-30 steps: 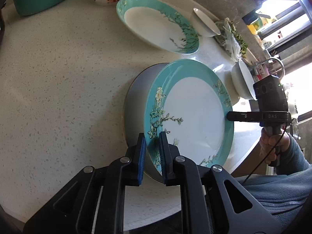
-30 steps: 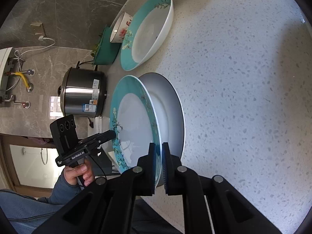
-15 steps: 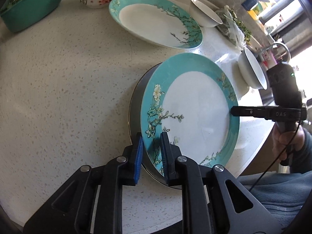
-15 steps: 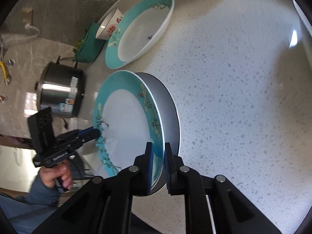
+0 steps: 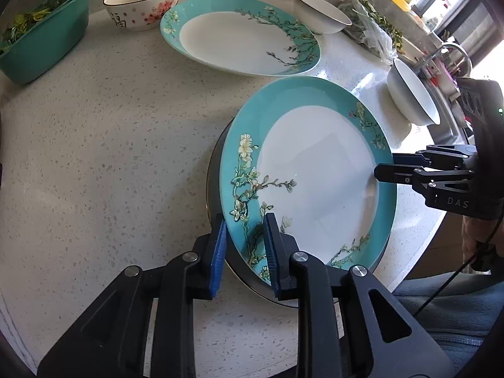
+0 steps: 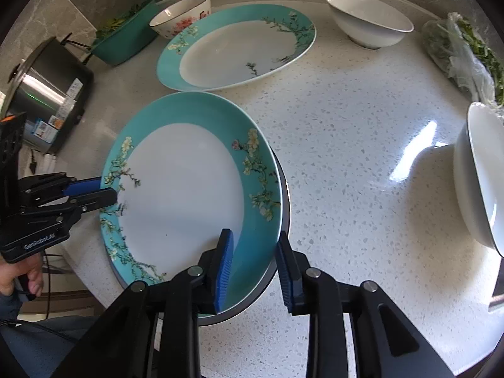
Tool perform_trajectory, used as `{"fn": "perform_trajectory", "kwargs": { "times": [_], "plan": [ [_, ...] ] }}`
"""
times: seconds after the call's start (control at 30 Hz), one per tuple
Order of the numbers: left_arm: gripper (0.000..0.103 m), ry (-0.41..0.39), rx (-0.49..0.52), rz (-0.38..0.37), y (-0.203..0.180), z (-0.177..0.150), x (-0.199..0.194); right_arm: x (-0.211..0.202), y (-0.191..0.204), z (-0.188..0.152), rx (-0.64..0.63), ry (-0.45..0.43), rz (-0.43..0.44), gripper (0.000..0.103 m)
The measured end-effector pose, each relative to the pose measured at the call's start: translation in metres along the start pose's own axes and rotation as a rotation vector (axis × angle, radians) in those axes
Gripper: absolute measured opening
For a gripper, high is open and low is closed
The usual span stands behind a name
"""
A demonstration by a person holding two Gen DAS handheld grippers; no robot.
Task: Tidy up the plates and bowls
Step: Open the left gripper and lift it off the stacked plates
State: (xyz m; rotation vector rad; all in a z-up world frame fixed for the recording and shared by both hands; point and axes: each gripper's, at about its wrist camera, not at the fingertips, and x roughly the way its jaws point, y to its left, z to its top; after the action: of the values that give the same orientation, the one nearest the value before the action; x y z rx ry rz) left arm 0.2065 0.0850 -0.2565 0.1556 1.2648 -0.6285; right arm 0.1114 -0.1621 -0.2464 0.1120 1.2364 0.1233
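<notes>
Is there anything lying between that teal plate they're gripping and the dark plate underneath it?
Nothing visible. The teal flowered plate lies directly over the dark plate, whose rim shows only along one side. Both the left gripper and the right gripper straddle the teal rim, fingers opening.

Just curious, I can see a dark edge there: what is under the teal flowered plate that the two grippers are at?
A dark plate lies under the teal plate. Only its dark rim shows, along one side; the rest of it is covered, so I cannot tell its pattern.
</notes>
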Motion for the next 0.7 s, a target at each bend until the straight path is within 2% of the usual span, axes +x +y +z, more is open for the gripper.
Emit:
{"fn": "perform_trajectory", "kwargs": {
  "times": [0.17,0.27,0.43,0.57,0.7],
  "plan": [
    [0.02,0.004,0.022,0.009,-0.003,-0.001,0.0,0.002,0.01,-0.001,0.0,-0.003,-0.076,0.03],
    [0.022,0.005,0.037,0.023,-0.007,0.0,0.001,0.004,0.02,-0.001,-0.036,-0.003,-0.151,0.03],
    [0.026,0.002,0.087,0.063,-0.016,0.0,0.003,0.005,0.023,0.003,-0.027,-0.01,-0.178,0.03],
    [0.033,0.001,0.121,0.078,-0.022,0.0,0.005,0.008,0.032,-0.002,-0.051,-0.009,-0.224,0.03],
    [0.038,0.001,0.142,0.087,-0.025,0.0,0.007,0.008,0.035,-0.005,-0.045,-0.018,-0.233,0.032]
  ]
}}
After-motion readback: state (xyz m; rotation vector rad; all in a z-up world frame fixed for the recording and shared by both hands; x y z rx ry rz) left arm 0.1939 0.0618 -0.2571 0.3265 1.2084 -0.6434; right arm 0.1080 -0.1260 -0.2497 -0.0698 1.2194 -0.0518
